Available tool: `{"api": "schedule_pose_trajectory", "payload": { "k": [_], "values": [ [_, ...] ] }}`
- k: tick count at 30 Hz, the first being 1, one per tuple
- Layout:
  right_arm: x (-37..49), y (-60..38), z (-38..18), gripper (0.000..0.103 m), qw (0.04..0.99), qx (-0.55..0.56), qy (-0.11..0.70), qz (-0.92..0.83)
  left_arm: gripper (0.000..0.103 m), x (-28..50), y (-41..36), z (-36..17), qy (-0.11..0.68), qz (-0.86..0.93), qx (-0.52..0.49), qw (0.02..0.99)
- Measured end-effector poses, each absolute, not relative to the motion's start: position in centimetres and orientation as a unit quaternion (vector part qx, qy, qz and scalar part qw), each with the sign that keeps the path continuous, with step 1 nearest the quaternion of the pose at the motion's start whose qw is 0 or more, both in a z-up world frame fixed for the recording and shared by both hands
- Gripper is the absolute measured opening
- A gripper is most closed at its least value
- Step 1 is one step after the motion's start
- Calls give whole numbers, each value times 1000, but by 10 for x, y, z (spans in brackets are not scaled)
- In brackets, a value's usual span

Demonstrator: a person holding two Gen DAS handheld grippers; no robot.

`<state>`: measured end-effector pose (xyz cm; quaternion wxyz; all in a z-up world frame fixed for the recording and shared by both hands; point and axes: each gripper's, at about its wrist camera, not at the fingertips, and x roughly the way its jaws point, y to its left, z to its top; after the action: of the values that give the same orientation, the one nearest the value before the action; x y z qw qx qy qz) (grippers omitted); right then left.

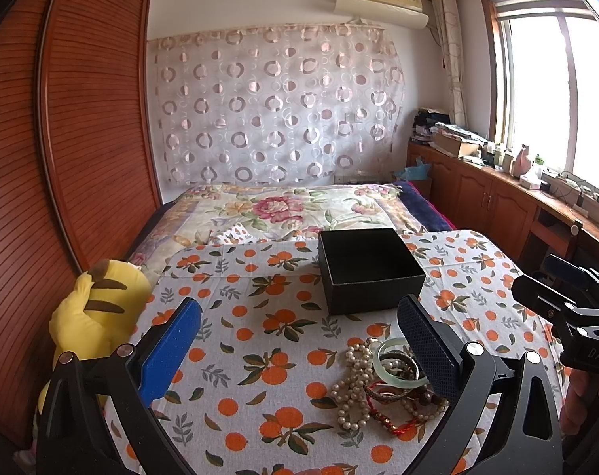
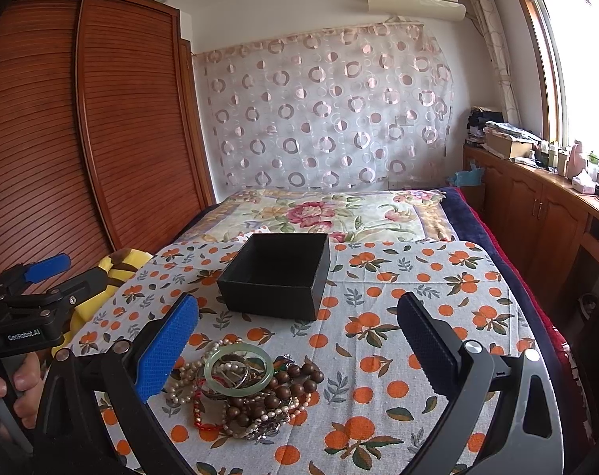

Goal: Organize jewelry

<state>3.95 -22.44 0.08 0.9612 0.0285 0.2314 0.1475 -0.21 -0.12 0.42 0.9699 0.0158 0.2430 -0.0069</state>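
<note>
**Both grippers spread wide above a heap of jewelry, black box beyond it**

At the far left a yellow plush toy (image 1: 97,308) leans off the edge of the table, against the wooden wardrobe (image 1: 82,126). The table wears a cloth (image 1: 260,297) printed with oranges and leaves.

The left gripper (image 1: 299,340) hangs above the cloth with its blue-padded fingers (image 1: 169,348) spread wide, holding nothing. Toward the right side of its view lies the jewelry pile (image 1: 378,384): a string of pearls (image 1: 353,380), a pale green bangle (image 1: 398,362), and red cord bracelets tangled together on the cloth. The pile sits partly behind the gripper's right finger.

Behind the pile, well apart from it, stands an open black box (image 1: 366,269), upright, its inside dark.

The right gripper (image 2: 297,340) is likewise spread wide and grips nothing. In its view the pile (image 2: 244,388) lies just beside its left finger, with brown wooden beads (image 2: 283,388) showing on the near side.

Beyond the table a flowered bedspread (image 1: 283,209) covers the bed, and a window (image 1: 556,91) brightens the right wall.
</note>
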Motion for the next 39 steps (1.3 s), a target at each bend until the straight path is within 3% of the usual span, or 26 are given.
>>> {"api": "schedule_pose_trajectory", "payload": {
  "k": [17,29,39],
  "values": [
    [37,-208,4,101,958,24,240,153,97,-2,-3,6,254,-8,13,967],
    [42,-216,-26,101,945,2,273,181,97,34,-4,-44,314,-40,0,948],
    [47,-234,-61,81,930,-14,322,177,96,50,-30,-68,359,-116,6,926]
  ]
}}
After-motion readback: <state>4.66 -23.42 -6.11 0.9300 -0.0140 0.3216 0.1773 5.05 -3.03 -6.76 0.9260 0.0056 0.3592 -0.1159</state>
